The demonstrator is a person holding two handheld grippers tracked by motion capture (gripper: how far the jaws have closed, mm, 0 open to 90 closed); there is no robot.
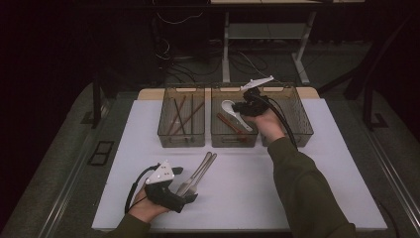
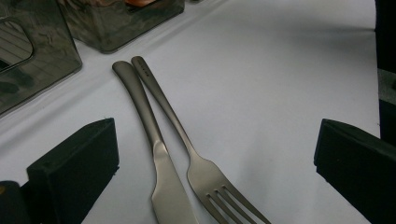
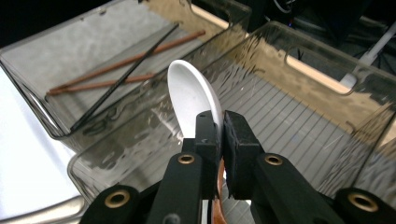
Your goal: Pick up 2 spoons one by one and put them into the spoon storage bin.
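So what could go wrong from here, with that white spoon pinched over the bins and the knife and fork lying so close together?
1. The right gripper pinches the white spoon only at its handle, bowl sticking out, so it might swivel or slip free above the middle bin.
2. The left gripper stands open around both knife and fork, which touch, so closing may grab or nudge both.

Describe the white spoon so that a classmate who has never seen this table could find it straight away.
Find the three clear bins in a row at the far edge of the white table. Over the middle one, the right claw is shut on the white spoon, holding it by its handle. It is the only white utensil; the chopsticks are brown or black, and the knife and fork are metal.
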